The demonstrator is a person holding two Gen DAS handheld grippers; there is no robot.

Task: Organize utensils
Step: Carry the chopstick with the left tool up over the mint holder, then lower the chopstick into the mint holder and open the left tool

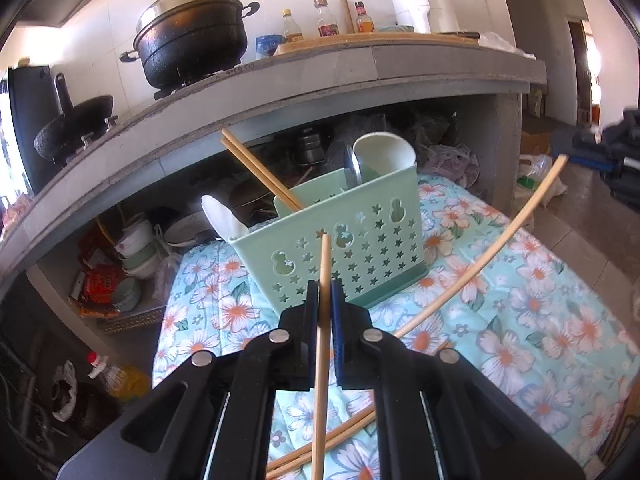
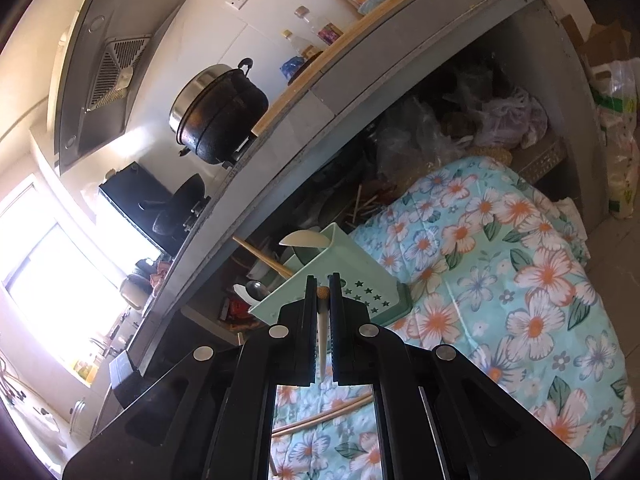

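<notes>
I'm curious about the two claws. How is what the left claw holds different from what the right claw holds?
The left claw pinches a chopstick: thin, tan and wooden. The right claw pinches a white utensil handle: flatter, pale, with a small orange tip. The chopstick pokes far past its claw; the handle barely does. Both are gripped near the green utensil basket.

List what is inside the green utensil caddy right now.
Inside the green utensil caddy: two wooden chopsticks, a metal spoon, a white spoon and a cream scoop. Their lower ends are hidden by the caddy walls.
</notes>
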